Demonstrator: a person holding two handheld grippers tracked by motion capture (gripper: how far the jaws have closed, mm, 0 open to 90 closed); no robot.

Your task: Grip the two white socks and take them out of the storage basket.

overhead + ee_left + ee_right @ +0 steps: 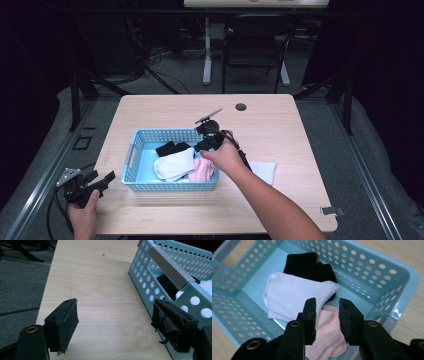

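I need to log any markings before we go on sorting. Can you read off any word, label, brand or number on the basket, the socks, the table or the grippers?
None can be read.
Blue basket: plain perforated walls, no label.
White sock, pink sock, black sock: no print or tag.
White cloth on the table: unmarked.
Left gripper, right gripper: bare black jaws.

Both grippers are black. The left gripper [102, 180] carries a grey three-cornered plate and trails a black cable at lower left. The right gripper [327, 315] has worn pads [312, 317] and brass-ringed holes; forearms bare.
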